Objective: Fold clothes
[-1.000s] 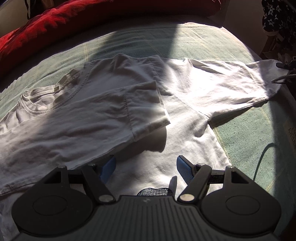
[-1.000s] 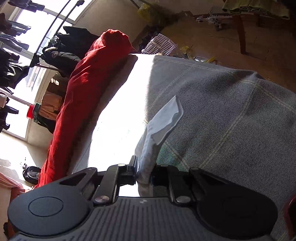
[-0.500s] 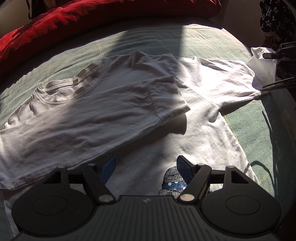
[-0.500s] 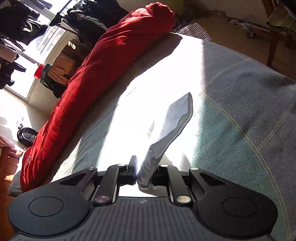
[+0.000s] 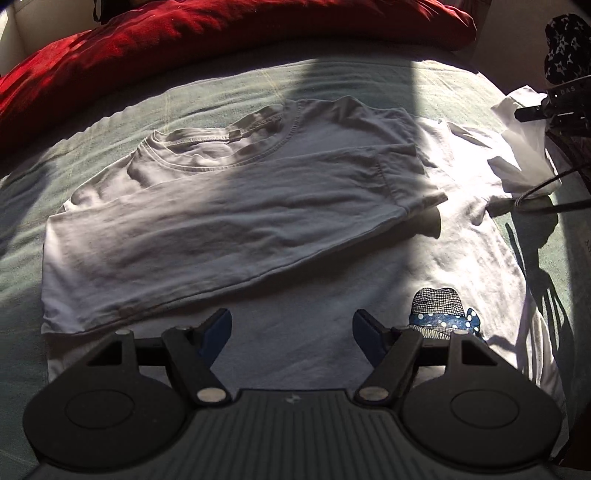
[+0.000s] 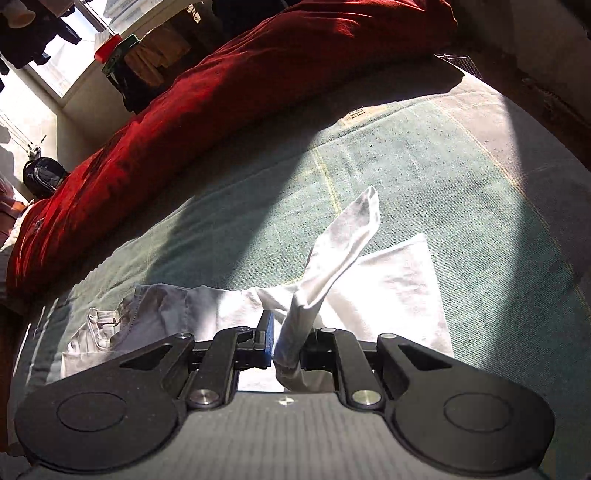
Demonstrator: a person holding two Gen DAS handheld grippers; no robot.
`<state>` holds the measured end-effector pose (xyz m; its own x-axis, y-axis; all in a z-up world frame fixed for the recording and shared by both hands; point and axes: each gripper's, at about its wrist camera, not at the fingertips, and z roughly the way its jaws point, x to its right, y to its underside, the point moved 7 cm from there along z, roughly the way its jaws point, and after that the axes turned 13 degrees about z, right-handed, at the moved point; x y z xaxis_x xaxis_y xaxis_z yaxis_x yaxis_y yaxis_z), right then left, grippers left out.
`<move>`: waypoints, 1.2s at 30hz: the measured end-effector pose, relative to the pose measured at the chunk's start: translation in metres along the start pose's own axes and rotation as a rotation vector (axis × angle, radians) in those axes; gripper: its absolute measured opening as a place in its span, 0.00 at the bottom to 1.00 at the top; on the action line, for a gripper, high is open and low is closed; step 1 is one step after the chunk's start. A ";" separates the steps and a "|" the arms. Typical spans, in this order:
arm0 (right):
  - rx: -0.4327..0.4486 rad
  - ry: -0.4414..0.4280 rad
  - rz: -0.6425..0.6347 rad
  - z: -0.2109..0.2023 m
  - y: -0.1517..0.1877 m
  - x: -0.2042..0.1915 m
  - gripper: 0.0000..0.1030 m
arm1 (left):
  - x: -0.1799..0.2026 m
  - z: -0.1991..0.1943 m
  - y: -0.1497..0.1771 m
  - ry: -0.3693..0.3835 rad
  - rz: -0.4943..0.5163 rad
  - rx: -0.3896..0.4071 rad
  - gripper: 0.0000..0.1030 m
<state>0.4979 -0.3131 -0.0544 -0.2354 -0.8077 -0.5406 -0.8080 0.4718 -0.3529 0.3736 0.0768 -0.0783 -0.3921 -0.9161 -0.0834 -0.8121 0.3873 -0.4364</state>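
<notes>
A white T-shirt [image 5: 332, 236] lies flat on the bed [image 5: 229, 81], collar toward the red duvet [image 5: 221, 26], long axis running toward the camera. Left tongs [image 5: 291, 328] hover wide apart, empty; right tongs [image 6: 286, 345] pinch its sleeve [image 6: 343, 240].

The matte black left gripper [image 5: 291, 328] has round side discs, silver pivot screws, a ribbed grey body and blue pads. The right gripper [image 6: 286, 347] looks the same, though only one blue pad shows clearly.
</notes>
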 end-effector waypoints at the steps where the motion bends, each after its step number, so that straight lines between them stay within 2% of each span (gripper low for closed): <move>1: -0.008 -0.003 -0.011 0.004 0.003 -0.008 0.14 | -0.004 -0.001 0.003 -0.002 -0.009 -0.001 0.70; 10: -0.079 -0.065 -0.056 0.030 0.032 -0.075 0.14 | -0.036 -0.009 0.027 -0.017 -0.080 -0.006 0.70; 16: -0.099 -0.043 -0.128 0.047 0.053 -0.110 0.14 | -0.049 -0.012 0.041 -0.021 -0.094 -0.020 0.70; 24: -0.116 -0.055 -0.223 0.058 0.077 -0.155 0.14 | -0.069 -0.016 0.060 -0.039 -0.131 -0.034 0.70; 36: -0.064 -0.016 -0.384 0.067 0.111 -0.213 0.14 | -0.086 -0.018 0.084 -0.043 -0.179 -0.061 0.70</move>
<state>0.4942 -0.0652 -0.0296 0.0990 -0.9151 -0.3908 -0.8679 0.1128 -0.4838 0.3312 0.1900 -0.0920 -0.2214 -0.9740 -0.0484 -0.8924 0.2224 -0.3927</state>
